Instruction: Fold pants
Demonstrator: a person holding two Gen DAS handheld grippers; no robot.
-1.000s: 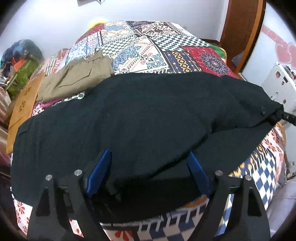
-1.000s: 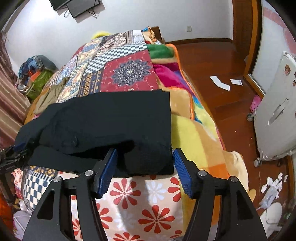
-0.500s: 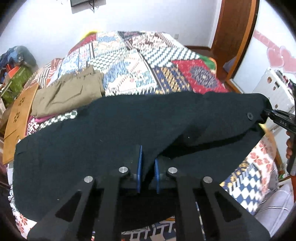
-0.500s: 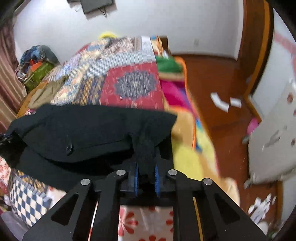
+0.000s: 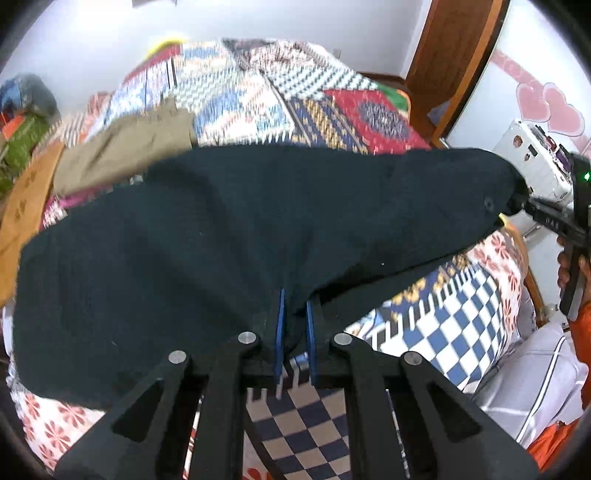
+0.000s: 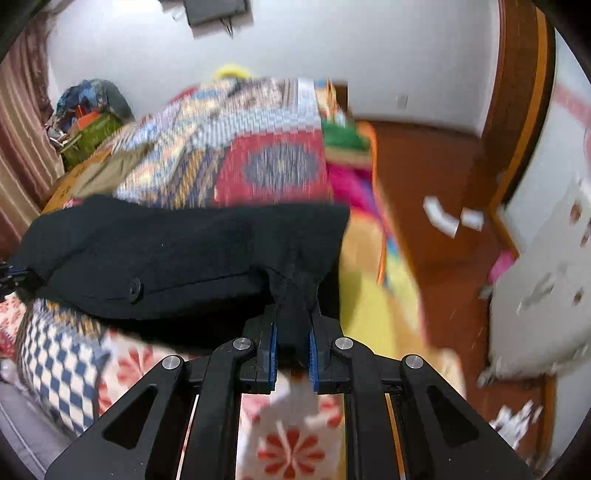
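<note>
The black pants [image 5: 229, 236] stretch across the near edge of a bed, a button [image 6: 133, 286] showing on the waist end, with the left gripper [image 5: 294, 325] and right gripper [image 6: 291, 332] each clamped tight on a pinch of the cloth. Under them lies a patchwork quilt [image 5: 258, 92], with khaki pants [image 5: 125, 151] folded farther back. Around the bed are white walls, a wooden floor [image 6: 424, 177] littered with paper scraps, and a wooden door frame [image 5: 454, 62].

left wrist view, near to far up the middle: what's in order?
left gripper → black pants → patchwork quilt → white wall
</note>
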